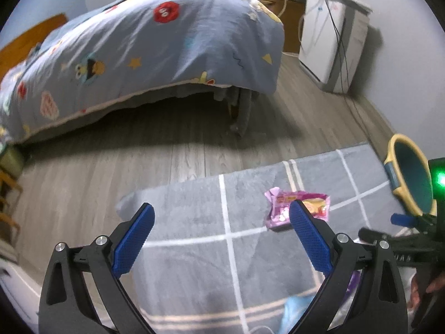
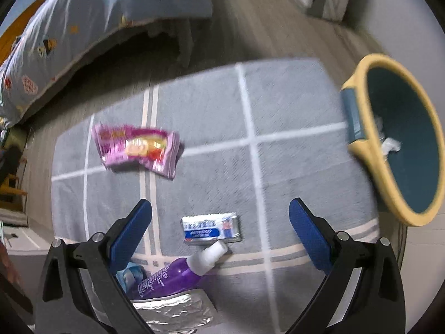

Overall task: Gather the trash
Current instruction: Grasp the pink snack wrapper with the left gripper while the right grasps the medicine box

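Observation:
A pink snack wrapper (image 2: 137,147) lies on the grey checked rug (image 2: 292,105); it also shows in the left wrist view (image 1: 281,208), just beyond my left gripper's right finger. A small silver-blue packet (image 2: 211,228), a purple bottle with a white cap (image 2: 172,275), a foil packet (image 2: 172,310) and a light blue scrap (image 2: 129,274) lie near my right gripper (image 2: 221,208). A yellow-rimmed teal bin (image 2: 400,139) stands at the right with white crumpled paper (image 2: 389,144) inside. My left gripper (image 1: 222,211) is open and empty above the rug. My right gripper is open and empty.
A bed with a blue patterned duvet (image 1: 144,50) stands beyond the rug on the wood floor (image 1: 111,172). A white appliance with cables (image 1: 331,44) stands against the far wall. The bin also shows at the left wrist view's right edge (image 1: 408,178).

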### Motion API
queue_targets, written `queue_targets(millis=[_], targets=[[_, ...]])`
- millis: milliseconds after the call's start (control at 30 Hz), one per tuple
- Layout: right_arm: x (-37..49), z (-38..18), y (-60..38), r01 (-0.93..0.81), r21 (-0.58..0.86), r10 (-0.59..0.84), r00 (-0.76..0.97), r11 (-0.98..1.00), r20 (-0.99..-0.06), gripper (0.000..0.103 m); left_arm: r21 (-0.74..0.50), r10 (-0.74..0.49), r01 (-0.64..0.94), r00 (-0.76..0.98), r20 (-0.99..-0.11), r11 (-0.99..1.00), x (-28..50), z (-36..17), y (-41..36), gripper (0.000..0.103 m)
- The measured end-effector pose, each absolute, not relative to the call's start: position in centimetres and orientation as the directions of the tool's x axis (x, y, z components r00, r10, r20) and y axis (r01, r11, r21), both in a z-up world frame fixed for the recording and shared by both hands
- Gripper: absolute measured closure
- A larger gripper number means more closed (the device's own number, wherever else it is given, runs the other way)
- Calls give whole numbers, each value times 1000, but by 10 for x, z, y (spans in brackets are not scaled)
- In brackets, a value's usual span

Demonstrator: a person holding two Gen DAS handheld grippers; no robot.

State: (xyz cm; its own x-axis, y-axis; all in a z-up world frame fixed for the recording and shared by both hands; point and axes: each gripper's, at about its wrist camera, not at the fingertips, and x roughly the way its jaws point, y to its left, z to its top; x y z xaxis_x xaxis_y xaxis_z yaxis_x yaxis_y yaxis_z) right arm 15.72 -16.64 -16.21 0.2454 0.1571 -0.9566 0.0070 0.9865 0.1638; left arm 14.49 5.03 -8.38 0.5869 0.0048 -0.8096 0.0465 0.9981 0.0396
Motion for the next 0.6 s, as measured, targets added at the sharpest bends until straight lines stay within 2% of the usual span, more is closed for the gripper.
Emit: queue_targets(millis=[100,167,300,367,433,500,533,600], targets=[[158,-178,-157,-20,150,151,197,988,-969,10,50,-3,76,568,-823,996,154,-94,42,7],[158,-187,-153,-25,145,147,162,989,-976,26,41,-18,95,551,-834,995,158,-99,35,7],[154,-197,-144,-73,110,120,132,991,-984,35,21,-42,112,529,-848,993,162,-107,30,7],[151,-196,-141,-98,88,101,140,991,-985,48,12,-47,110,516,-855,994,166,-112,30,7],[149,-195,-142,-103,80,94,137,991,-986,50,4,-50,107,504,-862,994,169,-116,30,7],[148,-192,-148,-89,102,114,139,991,-984,58,-7,-60,109,493,-868,994,172,-121,28,7],[148,-189,-151,-85,108,120,146,990,-982,73,-13,-66,113,487,-871,994,174,-124,25,7],[150,-182,-158,-87,107,121,166,990,-979,76,-21,-79,124,478,-875,992,177,-128,21,7]])
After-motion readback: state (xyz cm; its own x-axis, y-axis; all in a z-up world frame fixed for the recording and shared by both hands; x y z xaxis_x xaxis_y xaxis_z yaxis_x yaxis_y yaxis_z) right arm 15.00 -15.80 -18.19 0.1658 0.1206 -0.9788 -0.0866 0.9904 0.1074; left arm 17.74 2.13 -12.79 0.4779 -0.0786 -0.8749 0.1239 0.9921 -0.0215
